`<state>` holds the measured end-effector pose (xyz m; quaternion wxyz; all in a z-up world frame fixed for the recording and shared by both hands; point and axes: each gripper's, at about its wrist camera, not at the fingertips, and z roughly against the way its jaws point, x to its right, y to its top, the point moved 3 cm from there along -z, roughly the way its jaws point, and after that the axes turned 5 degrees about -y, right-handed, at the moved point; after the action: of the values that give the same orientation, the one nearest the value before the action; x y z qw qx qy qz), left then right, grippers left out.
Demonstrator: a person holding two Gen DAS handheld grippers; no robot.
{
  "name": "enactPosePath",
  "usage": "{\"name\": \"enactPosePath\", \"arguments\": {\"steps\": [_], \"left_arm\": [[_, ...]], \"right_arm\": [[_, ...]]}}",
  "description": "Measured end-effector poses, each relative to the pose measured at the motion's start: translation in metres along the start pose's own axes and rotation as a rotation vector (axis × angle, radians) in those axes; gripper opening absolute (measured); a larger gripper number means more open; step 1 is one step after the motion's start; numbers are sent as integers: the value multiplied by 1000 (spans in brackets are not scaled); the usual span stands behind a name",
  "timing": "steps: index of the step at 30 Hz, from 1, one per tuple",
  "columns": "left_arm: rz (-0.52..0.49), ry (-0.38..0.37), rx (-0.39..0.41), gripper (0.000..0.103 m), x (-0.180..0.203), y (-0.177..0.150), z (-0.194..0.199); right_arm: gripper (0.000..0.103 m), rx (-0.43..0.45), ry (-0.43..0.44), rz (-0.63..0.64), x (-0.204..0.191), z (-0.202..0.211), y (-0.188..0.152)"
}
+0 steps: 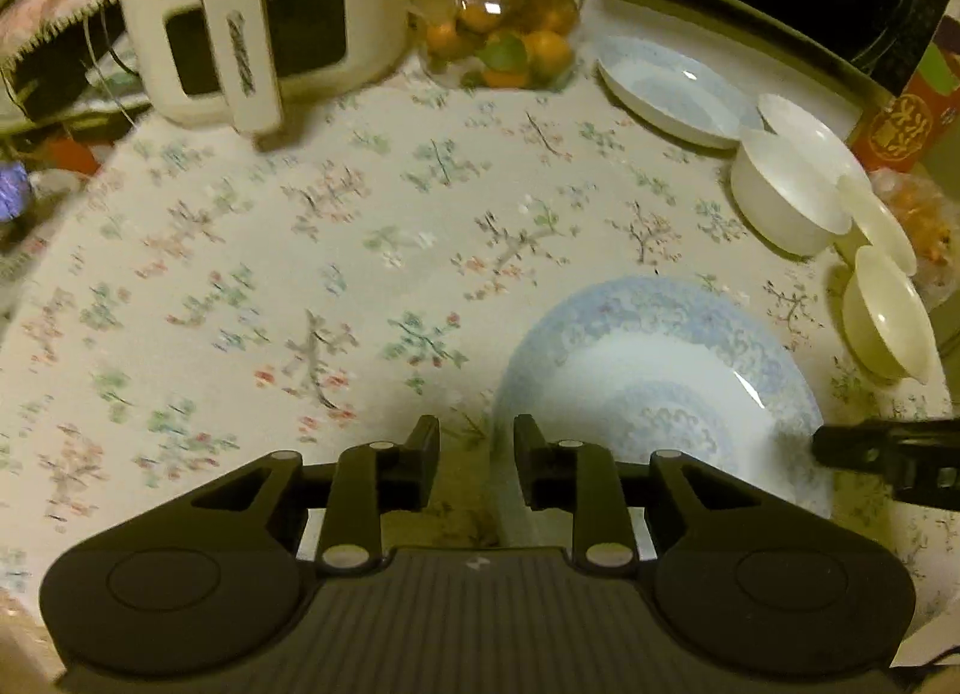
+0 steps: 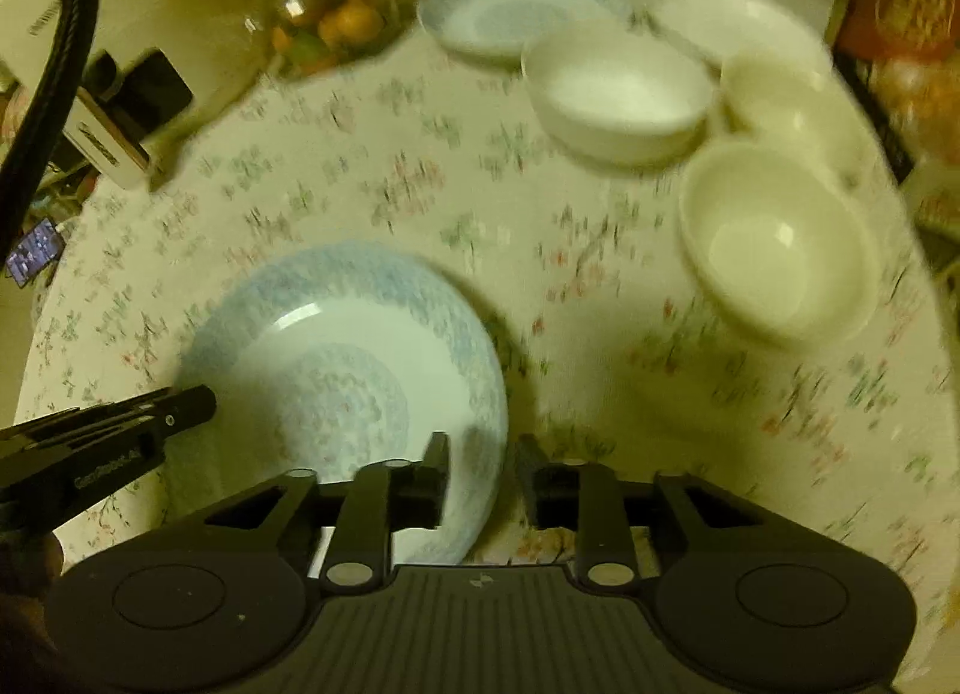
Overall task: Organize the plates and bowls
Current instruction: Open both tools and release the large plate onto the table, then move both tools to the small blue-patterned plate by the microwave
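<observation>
Two hand-held grippers frame a blue-patterned plate from either side. Seen from the left wrist camera, the left hand-held gripper (image 1: 476, 457) sits at the bottom centre of the frame with its fingers apart, straddling the left rim of the blue-patterned plate (image 1: 654, 382), which lies flat on the counter (image 1: 270, 250) in the lower right. The plate's rim passes through the gap between the fingers; whether they touch it cannot be told. The tip of the other tool pokes in at the right edge, over the plate's right side.

From the right wrist camera, the right hand-held gripper (image 2: 482, 475) is at the bottom centre, fingers also apart, straddling the plate's right rim; the plate fills the lower left of this view. Contact here is unclear too, as the picture is blurred.

Further back, in the upper right of the left view, a second blue plate (image 1: 669, 90) lies beside a white bowl (image 1: 786, 196), with two cream bowls (image 1: 882, 313) near the right edge. A floral cloth covers the counter. A white appliance (image 1: 258, 15) stands in the upper left, and a glass jar of oranges (image 1: 510, 27) stands at top centre.
</observation>
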<state>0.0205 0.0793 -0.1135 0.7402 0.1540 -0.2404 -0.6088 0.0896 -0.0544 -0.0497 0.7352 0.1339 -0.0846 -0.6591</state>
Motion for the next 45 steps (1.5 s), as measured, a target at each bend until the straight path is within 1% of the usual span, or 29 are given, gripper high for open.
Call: {"name": "enactPosePath", "arguments": {"steps": [1, 5, 8, 9, 10, 12, 14, 15, 17, 18, 19, 20, 21, 23, 24, 26, 29, 35, 45], "left_arm": [[-5, 3, 12, 27, 2, 2, 6], [-34, 20, 88, 42, 10, 9, 30], [-53, 27, 151, 47, 16, 17, 44], [-55, 27, 164, 48, 19, 20, 46], [-54, 27, 177, 50, 21, 23, 48], [-47, 24, 202, 54, 24, 29, 53], [-49, 24, 225, 62, 29, 34, 57], [-54, 27, 239, 65, 32, 36, 60], [-71, 40, 262, 72, 38, 38, 63], [-80, 46, 267, 74, 41, 39, 65], [-86, 47, 268, 77, 45, 40, 65], [-88, 43, 264, 79, 48, 41, 66], [-85, 40, 260, 80, 50, 41, 65], [-79, 37, 251, 86, 54, 42, 65], [-75, 38, 246, 87, 56, 42, 64], [-73, 36, 240, 91, 59, 44, 63], [-77, 34, 231, 97, 66, 46, 61], [-87, 37, 214, 102, 75, 50, 55], [-95, 62, 221, 103, 89, 59, 49]], "right_arm": [[42, 25, -7, 13, -1, 7, 2], [44, 126, -25, 75, -3, 38, 4], [49, 204, -23, 122, -4, 60, 7], [51, 246, -28, 142, -5, 69, 7], [56, 285, -35, 155, -6, 78, 7], [57, 366, -27, 164, -3, 95, 10], [59, 424, -17, 153, 2, 107, 13], [59, 441, -11, 136, 4, 111, 16], [61, 448, 10, 99, 10, 114, 19], [64, 441, 22, 79, 13, 113, 20], [70, 425, 34, 56, 16, 112, 22], [72, 398, 42, 32, 18, 110, 21], [72, 367, 44, 8, 21, 105, 22], [73, 326, 36, -32, 27, 99, 24], [73, 322, 29, -46, 29, 99, 24], [79, 328, 14, -72, 34, 101, 23], [83, 324, 0, -102, 41, 101, 27], [84, 305, -22, -112, 47, 95, 28], [85, 371, -79, -136, 61, 101, 41]]}}
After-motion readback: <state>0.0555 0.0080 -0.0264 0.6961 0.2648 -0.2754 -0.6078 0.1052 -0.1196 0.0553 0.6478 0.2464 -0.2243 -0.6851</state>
